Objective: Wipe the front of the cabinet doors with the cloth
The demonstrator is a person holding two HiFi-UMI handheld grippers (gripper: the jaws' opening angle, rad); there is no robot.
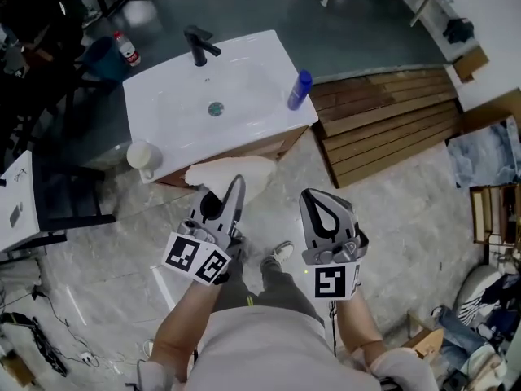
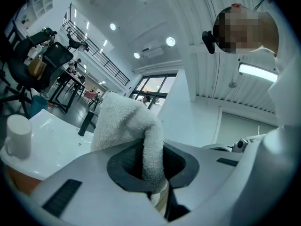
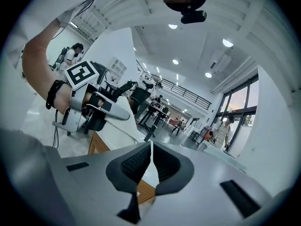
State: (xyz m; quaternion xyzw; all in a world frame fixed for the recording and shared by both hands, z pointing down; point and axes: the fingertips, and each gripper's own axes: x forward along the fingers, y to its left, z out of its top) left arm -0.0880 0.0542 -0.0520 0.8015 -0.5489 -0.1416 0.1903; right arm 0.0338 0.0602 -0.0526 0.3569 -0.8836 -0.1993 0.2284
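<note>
Clamping a bunched fold of the cloth [image 2: 126, 126], likely soft, light, floppy, left claw [image 1: 234, 192] hangs by counter [image 1: 273, 59] front edge; right claw [image 3: 150, 149] closed, empty.

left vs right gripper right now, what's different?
Left grey two-jaw gripper clamps the white terry cloth; right grey two-jaw gripper is shut on nothing. In the head view, left tilts rightward, right points nearly straight. Both hover before the white washbasin.
</note>
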